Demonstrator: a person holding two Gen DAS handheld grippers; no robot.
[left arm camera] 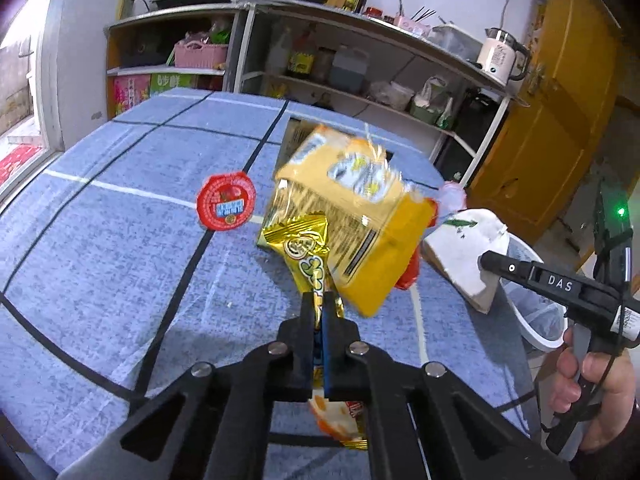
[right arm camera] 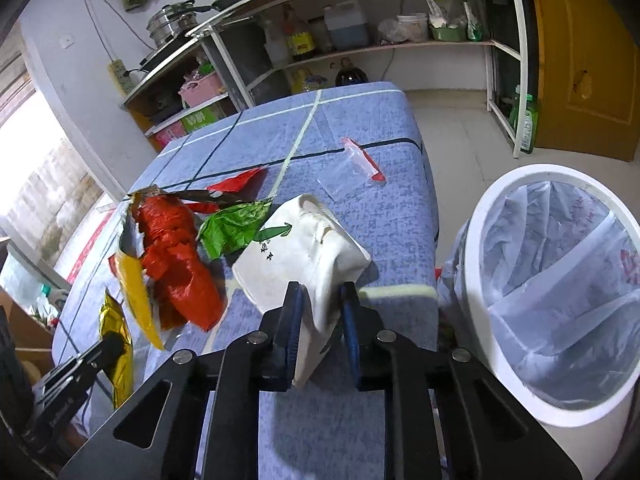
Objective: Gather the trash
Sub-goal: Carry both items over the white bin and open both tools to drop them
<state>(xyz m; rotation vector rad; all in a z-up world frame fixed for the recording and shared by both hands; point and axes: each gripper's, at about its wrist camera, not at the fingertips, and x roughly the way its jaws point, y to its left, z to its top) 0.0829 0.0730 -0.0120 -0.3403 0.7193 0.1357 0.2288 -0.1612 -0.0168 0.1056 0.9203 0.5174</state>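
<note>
With the left tongs (left arm camera: 319,308) clamped on the gold wrapper (left arm camera: 306,246) and the right tongs (right arm camera: 320,308) pinching the white paper bag (right arm camera: 296,248), either thin grip could slip short of the bin (right arm camera: 476,240).

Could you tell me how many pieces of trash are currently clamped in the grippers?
2. A gold wrapper is pinched in the left gripper; a white paper bag sits between the right gripper pads, beside the bin.
</note>
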